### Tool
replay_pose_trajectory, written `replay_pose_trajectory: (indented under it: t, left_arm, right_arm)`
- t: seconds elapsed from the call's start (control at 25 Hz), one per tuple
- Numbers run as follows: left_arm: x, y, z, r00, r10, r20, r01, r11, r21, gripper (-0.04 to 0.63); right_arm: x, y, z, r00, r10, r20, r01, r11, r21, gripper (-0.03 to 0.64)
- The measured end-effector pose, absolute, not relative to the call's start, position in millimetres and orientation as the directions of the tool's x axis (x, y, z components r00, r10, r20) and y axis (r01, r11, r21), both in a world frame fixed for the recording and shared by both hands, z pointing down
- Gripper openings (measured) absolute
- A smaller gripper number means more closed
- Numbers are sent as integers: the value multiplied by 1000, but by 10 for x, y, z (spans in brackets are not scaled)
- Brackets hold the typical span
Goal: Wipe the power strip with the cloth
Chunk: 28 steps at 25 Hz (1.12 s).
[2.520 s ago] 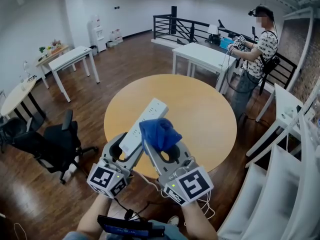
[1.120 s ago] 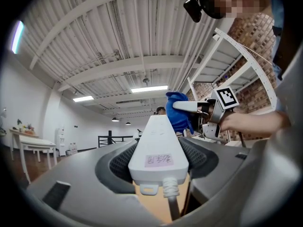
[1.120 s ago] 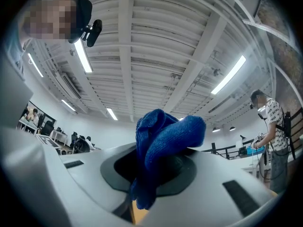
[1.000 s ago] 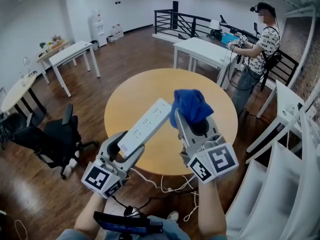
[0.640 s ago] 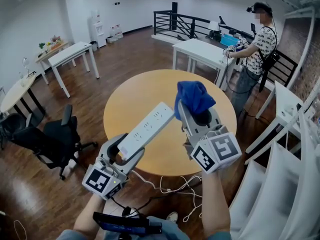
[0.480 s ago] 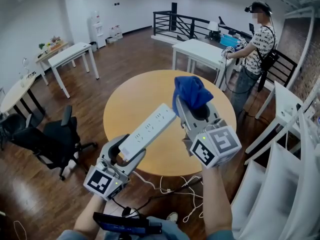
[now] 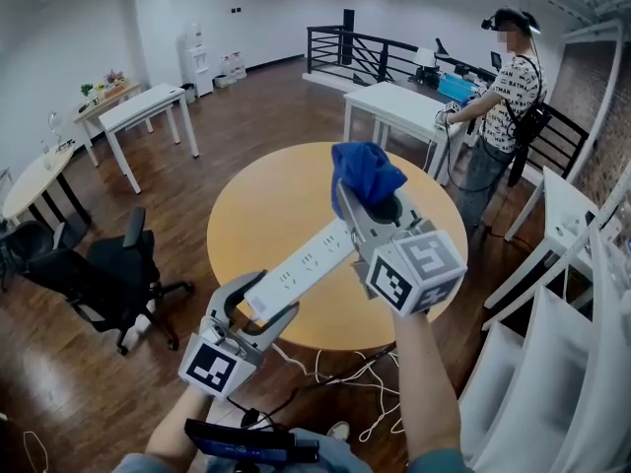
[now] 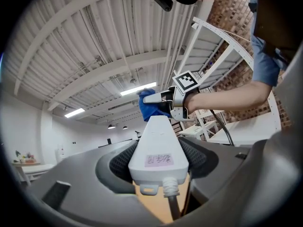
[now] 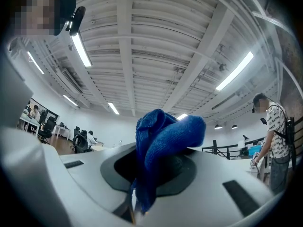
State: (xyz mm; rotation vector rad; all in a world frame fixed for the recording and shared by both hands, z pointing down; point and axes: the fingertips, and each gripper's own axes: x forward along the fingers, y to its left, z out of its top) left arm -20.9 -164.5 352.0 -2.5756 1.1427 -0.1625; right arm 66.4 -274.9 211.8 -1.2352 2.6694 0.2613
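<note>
Clamping 1 power strip (image 7: pixel 301 259) in L gripper (image 7: pixel 262 302), w/ R gripper (image 7: pixel 371 201) pinching 1 blue cloth (image 7: pixel 363 172).

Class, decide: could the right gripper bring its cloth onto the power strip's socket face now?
Probably yes. The left gripper clamps the power strip at its cord end only, leaving the socket face bare; the right gripper holds the cloth close by its far end, nothing between.
</note>
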Motion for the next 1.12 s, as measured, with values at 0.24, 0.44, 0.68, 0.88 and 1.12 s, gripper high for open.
replay_pose_trajectory:
  t: [0.24, 0.44, 0.68, 0.88, 1.12]
  left_arm:
    - [-200, -1643, 3567, 668, -744, -12, -704, -626, -336, 281]
    - [-226, -1665, 3590, 650, -760, 6, -706, -607, -364, 281]
    - [-196, -1698, 3624, 636, -772, 20, -705, -591, -392, 282]
    - [-191, -1748, 3647, 621, -784, 20, -717, -578, -389, 281]
    - [-218, -1815, 3678, 606, -794, 34, -724, -569, -389, 282]
  right_arm:
    - [545, -2835, 2118, -648, -729, -220, -757, 648, 81, 69]
    - [450, -2876, 2114, -661, -723, -201, -747, 659, 87, 69]
    - [251, -2849, 2168, -690, -702, -177, -721, 688, 84, 69]
    - [97, -2768, 2254, -716, -678, -164, -694, 716, 71, 69]
    - [-141, -2640, 2356, -749, -642, -162, -656, 754, 44, 69]
